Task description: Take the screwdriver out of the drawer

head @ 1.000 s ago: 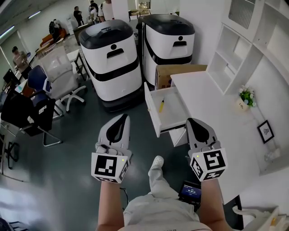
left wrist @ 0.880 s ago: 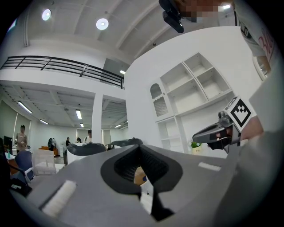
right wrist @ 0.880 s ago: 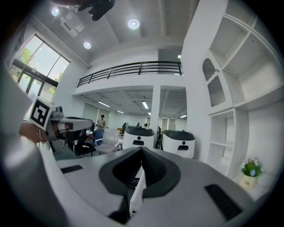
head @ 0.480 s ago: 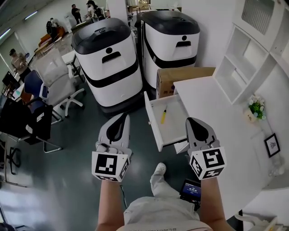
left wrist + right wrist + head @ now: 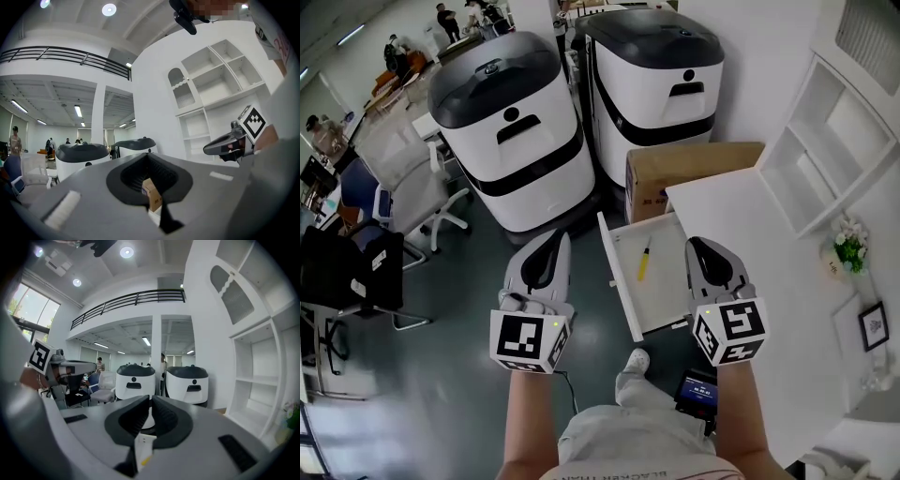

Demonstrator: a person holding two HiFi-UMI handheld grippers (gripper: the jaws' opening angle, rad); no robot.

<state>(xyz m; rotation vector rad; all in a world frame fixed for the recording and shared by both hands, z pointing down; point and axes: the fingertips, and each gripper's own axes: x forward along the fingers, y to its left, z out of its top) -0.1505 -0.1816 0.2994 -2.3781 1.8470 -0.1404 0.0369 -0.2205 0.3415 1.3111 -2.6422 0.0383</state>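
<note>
A yellow-handled screwdriver [image 5: 644,261] lies in the open white drawer [image 5: 661,298], which sticks out from the white desk [image 5: 769,253]. In the head view the drawer sits between my two grippers. My left gripper [image 5: 546,246] hovers over the floor left of the drawer, jaws together and empty. My right gripper [image 5: 701,249] is over the drawer's right side near the desk edge, shut and empty. In the right gripper view my right gripper [image 5: 151,398] has a sliver of white drawer [image 5: 143,444] showing under its jaws. In the left gripper view my left gripper [image 5: 148,155] frames a cardboard box [image 5: 152,194].
A cardboard box [image 5: 684,173] stands on the floor behind the drawer. Two large white-and-black machines [image 5: 511,141] [image 5: 652,84] stand beyond it. Office chairs [image 5: 403,178] are at the left, white shelves [image 5: 825,159] and a small plant [image 5: 848,246] on the right.
Both grippers have advanced together toward the drawer, still shut. The drawer and screwdriver now lie closer, level with the gripper tips.
</note>
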